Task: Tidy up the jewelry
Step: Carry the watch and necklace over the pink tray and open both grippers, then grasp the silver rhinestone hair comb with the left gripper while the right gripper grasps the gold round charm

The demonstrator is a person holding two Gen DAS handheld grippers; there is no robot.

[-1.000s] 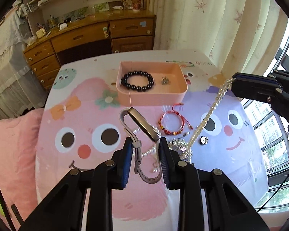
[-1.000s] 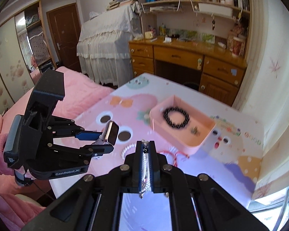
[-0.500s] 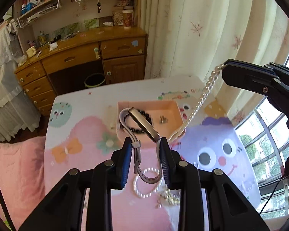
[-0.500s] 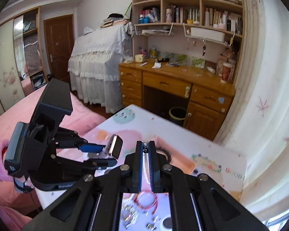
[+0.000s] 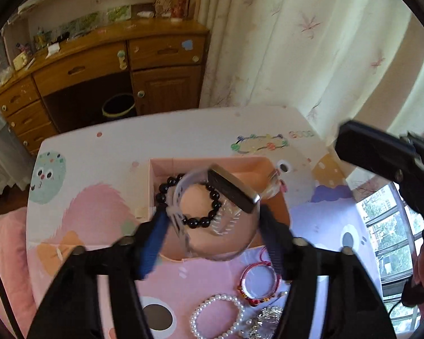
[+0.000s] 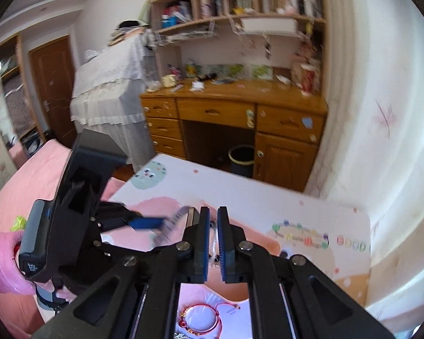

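Note:
A pink tray on the cartoon-print table holds a black bead bracelet. My left gripper is open above the tray; a grey-strapped watch blurs in the air between its fingers, over the tray. My right gripper is slightly open above the tray's right side, with the pearl strand blurred in the gap below. The right gripper also shows in the left wrist view. A red cord bracelet, a pearl bracelet and a silver piece lie on the table in front of the tray.
A wooden desk with a dark bin under it stands behind the table. Curtains hang at the right by a window. A pink bed lies to the left. Bookshelves sit above the desk.
Both grippers moved forward over the tray. The left gripper opened and let go of the watch. The right gripper's jaws parted and the pearl strand slipped down toward the tray.

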